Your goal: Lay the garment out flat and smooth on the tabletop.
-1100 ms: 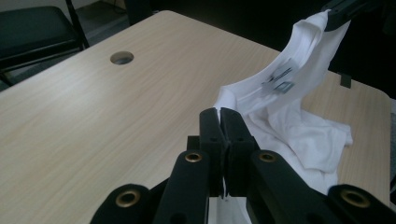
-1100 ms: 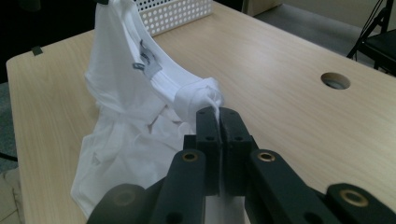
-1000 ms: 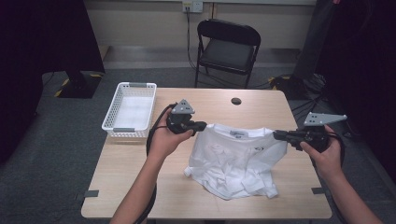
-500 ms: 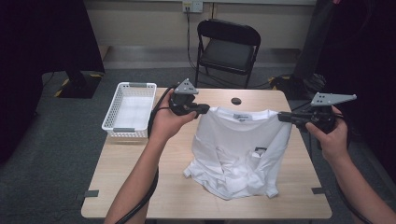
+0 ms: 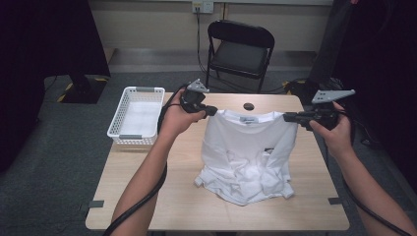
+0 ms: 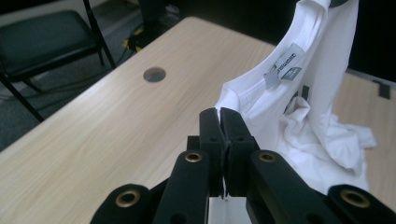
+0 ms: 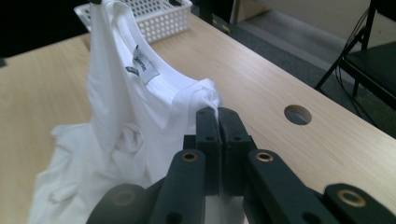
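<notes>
White shirts (image 5: 248,152): 1 | baskets (image 5: 136,117): 1 | tools (image 5: 214,111) (image 5: 286,117): 2, both clamped on shirt

The neck label (image 6: 286,63) on the white T-shirt (image 5: 248,152) carries print too small to read; the shirt's crumpled hem hides its lower folds.

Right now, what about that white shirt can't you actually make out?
- Label print: too small and blurred in the left gripper view.
- T-shirt hem: bunched on the table in the high view, its folds hiding sleeves.
- Cloth pinched in the left tongs and right tongs: covered by closed jaws.
</notes>
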Available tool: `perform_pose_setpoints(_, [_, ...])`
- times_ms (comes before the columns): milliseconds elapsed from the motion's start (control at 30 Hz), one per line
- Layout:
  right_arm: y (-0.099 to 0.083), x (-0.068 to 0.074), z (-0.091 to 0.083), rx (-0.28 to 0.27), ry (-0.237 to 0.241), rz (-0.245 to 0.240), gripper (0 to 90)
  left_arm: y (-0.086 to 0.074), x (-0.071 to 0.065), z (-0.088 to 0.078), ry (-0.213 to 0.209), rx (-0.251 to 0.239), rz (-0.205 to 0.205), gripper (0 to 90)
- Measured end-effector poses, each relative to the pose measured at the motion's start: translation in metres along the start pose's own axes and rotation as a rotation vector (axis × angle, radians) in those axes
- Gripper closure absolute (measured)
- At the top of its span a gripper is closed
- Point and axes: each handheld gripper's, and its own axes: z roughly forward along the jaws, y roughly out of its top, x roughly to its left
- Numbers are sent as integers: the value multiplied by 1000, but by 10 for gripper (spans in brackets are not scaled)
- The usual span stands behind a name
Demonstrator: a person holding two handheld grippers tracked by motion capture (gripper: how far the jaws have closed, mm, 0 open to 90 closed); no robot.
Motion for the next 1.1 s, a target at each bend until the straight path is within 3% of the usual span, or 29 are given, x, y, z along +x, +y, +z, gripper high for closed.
perform_pose_setpoints(33, [2,-7,10,15,-22,3,882,1,8,8,33,-1,0,890])
perform_pose_setpoints(67, [6,-15,19,25,-70,-2,883,6,22,23,147,-34,5,891])
perform_pose_setpoints(100, [16,-29,36,31,-191,-10,881,9,30,33,228,-70,7,889])
perform_pose_setpoints(133, [16,-29,36,31,-191,-10,881,9,30,33,228,-70,7,863])
perform_pose_setpoints(167, [23,-38,47,33,-270,-7,850,13,40,51,346,-121,21,863])
perform_pose_setpoints(200, [30,-51,64,11,-380,35,729,13,45,69,413,-93,-28,725])
perform_pose_setpoints(233, [33,-58,78,2,-365,130,641,11,44,76,398,-89,-77,557])
perform_pose_setpoints(267, [32,-57,83,-3,-362,141,514,9,40,82,369,-90,-86,498])
perform_pose_setpoints(300, [29,-53,85,-7,-367,138,465,5,35,86,346,-66,-70,425])
perform_pose_setpoints(367, [14,-42,86,10,-282,117,447,-7,23,90,292,-23,-44,323])
perform_pose_setpoints(400, [4,-36,86,22,-266,95,415,-17,16,91,249,-18,-56,296])
perform_pose_setpoints(433, [4,-36,86,22,-266,95,415,-17,16,91,249,-18,-56,275])
perform_pose_setpoints(467, [-10,-28,85,45,-245,95,371,-30,6,92,204,-9,-66,275])
perform_pose_setpoints(500, [-10,-28,85,45,-245,95,371,-30,6,92,204,-9,-66,251])
perform_pose_setpoints(533, [-26,-19,85,62,-207,94,350,-48,-8,92,155,-9,-72,251])
perform_pose_setpoints(567, [-48,-6,83,84,-205,90,301,-58,-16,93,139,1,-70,240])
perform_pose_setpoints(733, [-96,26,80,105,-149,104,278,-98,-54,97,46,13,-39,200])
perform_pose_setpoints(833, [-118,44,79,127,-127,114,266,-118,-73,100,14,32,-28,195])
perform_pose_setpoints(900, [-130,55,78,127,-119,96,256,-130,-82,101,13,51,-16,197])
perform_pose_setpoints(1000, [-144,69,79,178,-122,79,248,-141,-88,100,36,63,-10,195])
perform_pose_setpoints(1100, [-150,75,80,179,-128,65,247,-148,-91,99,51,63,-6,194])
